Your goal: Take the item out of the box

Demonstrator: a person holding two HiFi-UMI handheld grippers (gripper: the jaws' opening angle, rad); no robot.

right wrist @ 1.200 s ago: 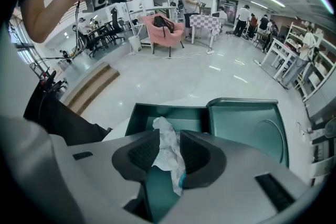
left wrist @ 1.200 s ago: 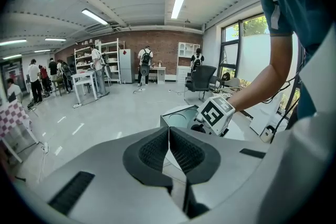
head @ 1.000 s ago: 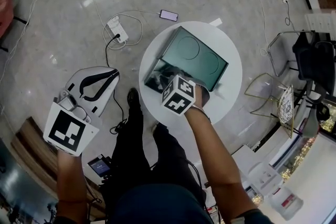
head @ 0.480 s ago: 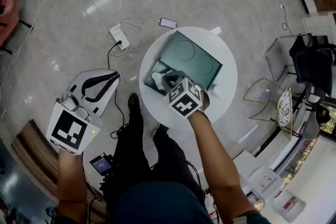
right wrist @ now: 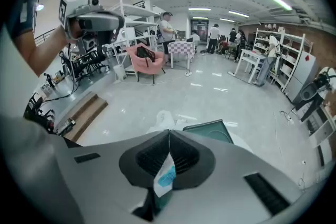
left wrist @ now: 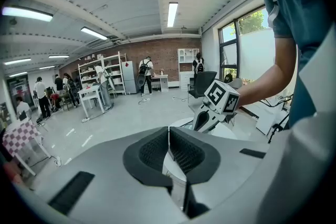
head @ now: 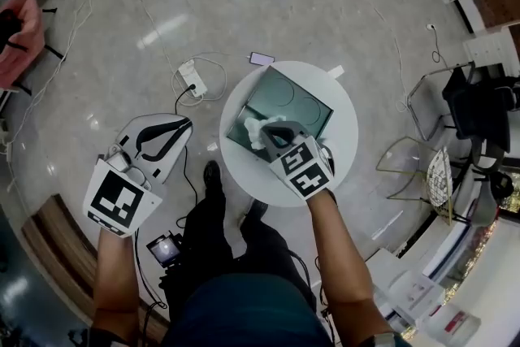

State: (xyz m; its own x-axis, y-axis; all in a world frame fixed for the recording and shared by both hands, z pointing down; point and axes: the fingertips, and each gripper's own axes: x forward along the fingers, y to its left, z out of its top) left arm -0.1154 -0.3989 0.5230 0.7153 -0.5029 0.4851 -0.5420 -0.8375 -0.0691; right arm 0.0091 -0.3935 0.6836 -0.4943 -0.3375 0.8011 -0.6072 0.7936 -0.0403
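Note:
An open dark green box (head: 292, 97) lies on a round white table (head: 345, 154). My right gripper (head: 266, 136) is over the box's near left corner, shut on a crumpled white packet (head: 253, 132) that hangs at the box's edge. In the right gripper view a white and blue corner of the packet (right wrist: 165, 178) is pinched between the pads, with more white wrapping (right wrist: 161, 120) and the box (right wrist: 209, 130) beyond. My left gripper (head: 184, 126) is held off to the left over the floor. Its jaws (left wrist: 169, 149) meet with nothing between them.
A phone (head: 262, 59) and a power strip (head: 192, 78) with cables lie on the floor behind the table. A wire-frame chair (head: 431, 106) stands to the right. The person's legs and shoes (head: 213, 175) are at the table's near side.
My right gripper has closed on the white packet and drawn it up and toward the box's near left corner. The left gripper has stayed where it was.

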